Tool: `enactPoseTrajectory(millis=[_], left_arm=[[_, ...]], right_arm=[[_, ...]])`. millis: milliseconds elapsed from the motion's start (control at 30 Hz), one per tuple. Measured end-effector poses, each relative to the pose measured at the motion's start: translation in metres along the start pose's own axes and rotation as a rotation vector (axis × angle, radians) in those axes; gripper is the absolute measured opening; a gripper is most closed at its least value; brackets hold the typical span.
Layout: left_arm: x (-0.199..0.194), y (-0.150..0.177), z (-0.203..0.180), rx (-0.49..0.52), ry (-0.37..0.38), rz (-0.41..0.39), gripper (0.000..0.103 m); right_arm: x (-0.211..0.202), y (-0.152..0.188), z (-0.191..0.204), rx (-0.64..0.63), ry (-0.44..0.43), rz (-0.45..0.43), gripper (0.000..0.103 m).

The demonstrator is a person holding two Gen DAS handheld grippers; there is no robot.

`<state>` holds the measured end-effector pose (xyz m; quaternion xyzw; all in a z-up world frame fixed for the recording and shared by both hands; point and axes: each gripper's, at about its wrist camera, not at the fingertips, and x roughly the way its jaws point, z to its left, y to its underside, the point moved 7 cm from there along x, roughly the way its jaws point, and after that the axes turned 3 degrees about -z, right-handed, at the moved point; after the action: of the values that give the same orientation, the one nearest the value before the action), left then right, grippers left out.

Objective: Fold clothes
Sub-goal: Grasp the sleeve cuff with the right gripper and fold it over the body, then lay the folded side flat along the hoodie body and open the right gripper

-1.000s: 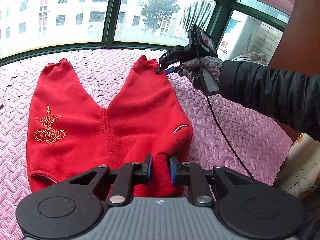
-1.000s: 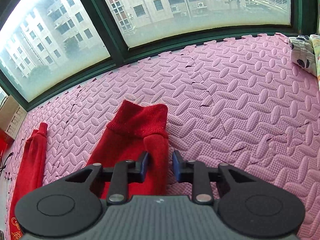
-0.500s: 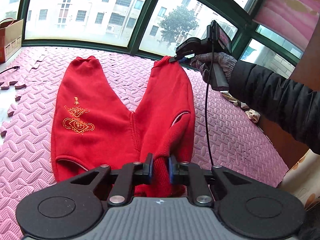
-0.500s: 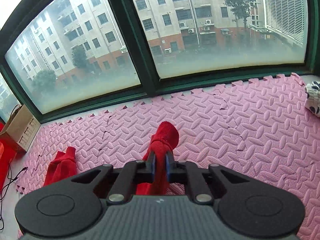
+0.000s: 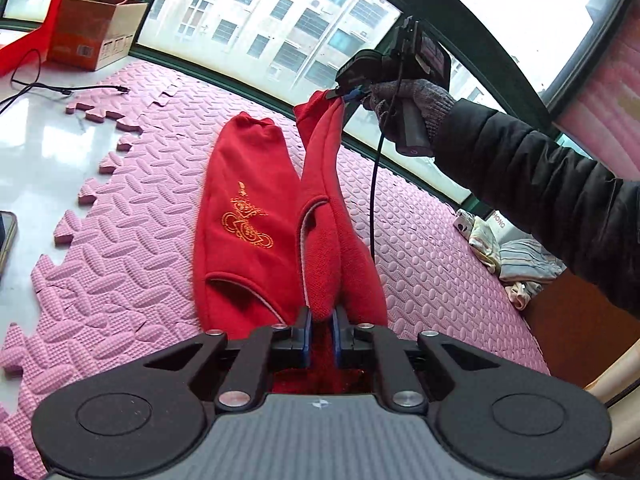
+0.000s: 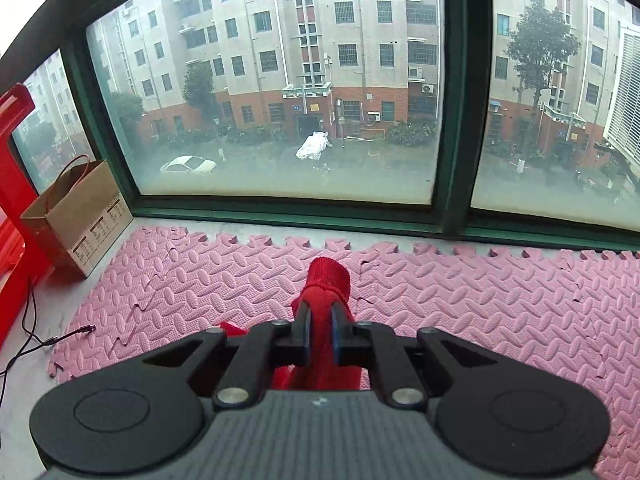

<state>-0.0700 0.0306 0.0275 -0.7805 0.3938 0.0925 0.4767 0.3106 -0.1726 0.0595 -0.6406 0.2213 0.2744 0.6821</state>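
Note:
Red trousers (image 5: 240, 220) with gold embroidery lie on the pink foam mat (image 5: 140, 240). One leg rests flat. The other leg (image 5: 324, 208) is lifted and stretched between both grippers. My left gripper (image 5: 320, 320) pinches the waist end, its jaws closing with the red cloth pressed between the pads. In the left wrist view, a gloved hand holds my right gripper (image 5: 346, 96) up at the far end, gripping the cuff. The right wrist view shows my right gripper (image 6: 320, 320) shut on the ribbed cuff (image 6: 328, 276), which sticks up past the fingertips above the mat (image 6: 480, 300).
A brown paper bag (image 5: 96, 28) (image 6: 76, 216) stands by the window at the left, with a black cable (image 5: 60, 88) on the white floor. A phone (image 5: 6, 236) lies at the left edge. A heap of other clothes (image 5: 512, 260) sits at the right.
The right gripper closed on the cuff and rose, lifting the right leg off the mat. Both grippers swung left, and the raised leg now stands on edge beside the flat leg.

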Motion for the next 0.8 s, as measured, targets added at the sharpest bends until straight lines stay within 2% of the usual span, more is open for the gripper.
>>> enactPoseTrajectory(millis=[200,300,367,433,533,667,700,800], left_arm=[[-0.011,0.004,0.024,-0.065,-0.037,-0.013,0.010],[-0.014,0.009,0.031,-0.088,-0.049,-0.010,0.010],[-0.015,0.012,0.034,-0.095,-0.060,-0.007,0.010],[-0.015,0.015,0.037,-0.104,-0.064,-0.003,0.010],[-0.015,0.017,0.038,-0.109,-0.065,0.002,0.011],[-0.016,0.015,0.037,-0.095,-0.069,0.006,0.011],[-0.018,0.014,0.037,-0.085,-0.075,0.005,0.011],[-0.024,0.009,0.040,-0.062,-0.101,-0.005,0.012]], right_arm=[[0.030,0.012,0.056,-0.050,0.002,0.042,0.009],[0.045,0.024,0.086,-0.080,-0.053,0.083,0.009],[0.048,0.032,0.100,-0.078,-0.105,0.077,0.010],[0.048,0.036,0.110,-0.080,-0.166,0.082,0.017],[0.039,0.035,0.113,-0.123,-0.201,0.079,0.019],[0.026,0.035,0.106,-0.210,-0.200,0.107,0.022],[0.024,0.037,0.104,-0.228,-0.199,0.113,0.025],[0.017,0.055,0.088,-0.332,-0.163,0.152,0.027]])
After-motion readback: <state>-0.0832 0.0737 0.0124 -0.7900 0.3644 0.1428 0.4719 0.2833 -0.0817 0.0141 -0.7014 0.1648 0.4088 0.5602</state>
